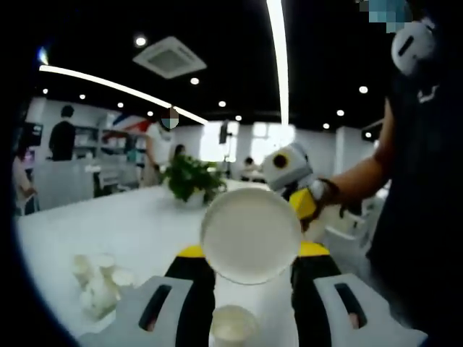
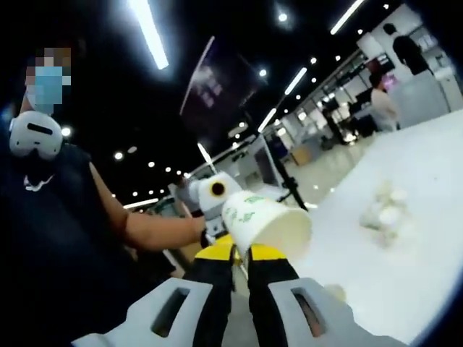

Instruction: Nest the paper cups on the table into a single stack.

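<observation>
The left gripper (image 1: 249, 271) is raised off the white table (image 1: 108, 224) with its yellow-tipped jaws spread wide around a paper cup (image 1: 250, 234); the cup's round bottom faces the camera and each jaw presses on one side of it, so the tool has it clamped across its width; a second cup (image 1: 233, 323) sits low between the jaws, near the camera, and I cannot tell whether anything grips it. In the left gripper view the other tool (image 1: 293, 177) hangs just beyond the held cup, carried by the person's hand (image 1: 329, 191). From the right gripper view, the right gripper (image 2: 242, 253) has its jaws drawn nearly together, pinching the wall of a white cup with green print (image 2: 266, 223); that cup lies tilted, its open mouth turned toward the table (image 2: 405, 238). More loose cups (image 1: 98, 282) stand bunched on the table surface to the left of the left tool; in the right gripper view the same cluster (image 2: 387, 210) is a blur. A potted plant (image 1: 192, 177) stands further back on the table.
</observation>
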`<action>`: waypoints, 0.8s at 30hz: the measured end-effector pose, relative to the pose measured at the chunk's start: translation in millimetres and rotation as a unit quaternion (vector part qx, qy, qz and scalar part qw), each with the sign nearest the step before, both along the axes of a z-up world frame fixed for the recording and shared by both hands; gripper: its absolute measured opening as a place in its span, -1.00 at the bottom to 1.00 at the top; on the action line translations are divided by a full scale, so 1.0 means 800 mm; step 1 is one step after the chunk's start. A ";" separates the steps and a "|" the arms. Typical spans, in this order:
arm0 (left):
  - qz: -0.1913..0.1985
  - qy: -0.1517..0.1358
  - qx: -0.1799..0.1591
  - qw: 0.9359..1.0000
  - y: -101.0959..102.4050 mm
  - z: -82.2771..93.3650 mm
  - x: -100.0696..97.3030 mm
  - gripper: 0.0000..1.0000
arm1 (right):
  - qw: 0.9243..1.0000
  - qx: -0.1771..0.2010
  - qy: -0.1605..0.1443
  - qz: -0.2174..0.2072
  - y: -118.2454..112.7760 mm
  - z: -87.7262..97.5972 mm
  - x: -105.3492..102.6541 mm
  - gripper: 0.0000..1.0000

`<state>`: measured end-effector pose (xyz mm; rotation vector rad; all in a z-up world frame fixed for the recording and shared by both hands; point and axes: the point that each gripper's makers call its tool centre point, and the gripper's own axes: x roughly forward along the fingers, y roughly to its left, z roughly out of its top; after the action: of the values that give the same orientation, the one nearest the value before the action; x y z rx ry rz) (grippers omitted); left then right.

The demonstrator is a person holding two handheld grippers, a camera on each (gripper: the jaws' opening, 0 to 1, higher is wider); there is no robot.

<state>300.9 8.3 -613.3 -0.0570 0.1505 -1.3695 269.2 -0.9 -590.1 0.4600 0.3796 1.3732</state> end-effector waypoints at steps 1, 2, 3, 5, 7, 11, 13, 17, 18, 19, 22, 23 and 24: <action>0.002 0.006 0.000 1.000 0.000 -0.001 0.001 -0.18 | 1.000 0.002 -0.003 0.003 0.001 0.003 -0.002 -0.99; 0.002 0.007 0.000 1.000 0.001 -0.002 0.001 -0.17 | 1.000 0.004 -0.006 0.004 0.002 0.006 -0.003 -1.00; 0.003 0.008 0.001 1.000 0.001 -0.002 0.002 -0.15 | 1.000 0.004 -0.008 0.006 0.002 0.008 -0.003 -1.00; 0.004 0.011 0.001 1.000 0.001 -0.003 0.002 -0.13 | 1.000 0.005 -0.012 0.005 0.002 0.010 -0.002 -1.00; 0.005 0.012 0.000 1.000 0.001 -0.002 0.002 -0.13 | 1.000 0.004 -0.016 0.004 0.001 0.012 -0.002 -1.00; 0.021 0.032 0.015 0.999 0.004 -0.010 0.009 0.15 | 0.999 -0.014 -0.032 -0.014 -0.002 0.015 0.005 -1.00; 0.049 0.037 0.047 0.997 0.011 -0.023 0.019 0.35 | 0.999 -0.025 -0.039 -0.016 -0.003 0.020 0.006 -1.00; 0.074 0.040 0.085 0.993 0.021 -0.038 0.027 0.70 | 0.997 -0.060 -0.055 -0.014 -0.005 0.021 0.008 -1.00; 0.076 0.041 0.091 0.992 0.024 -0.041 0.027 0.72 | 0.996 -0.068 -0.059 -0.012 -0.005 0.023 0.008 -1.00; 0.077 0.039 0.098 0.991 0.027 -0.044 0.027 0.73 | 0.995 -0.073 -0.061 -0.011 -0.005 0.024 0.008 -1.00; 0.083 0.029 0.119 0.989 0.036 -0.053 0.024 0.76 | 0.993 -0.092 -0.068 -0.010 -0.006 0.029 0.010 -1.00; 0.088 0.023 0.133 0.987 0.041 -0.059 0.025 0.80 | 0.992 -0.101 -0.070 -0.010 -0.007 0.029 0.011 -1.00; 0.088 0.022 0.136 0.987 0.042 -0.061 0.023 0.84 | 0.991 -0.109 -0.075 -0.010 -0.007 0.031 0.012 -1.00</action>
<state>319.1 42.0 -661.8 0.1260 0.3600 -1.1620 279.0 -6.6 -565.5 0.1791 0.3952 1.3206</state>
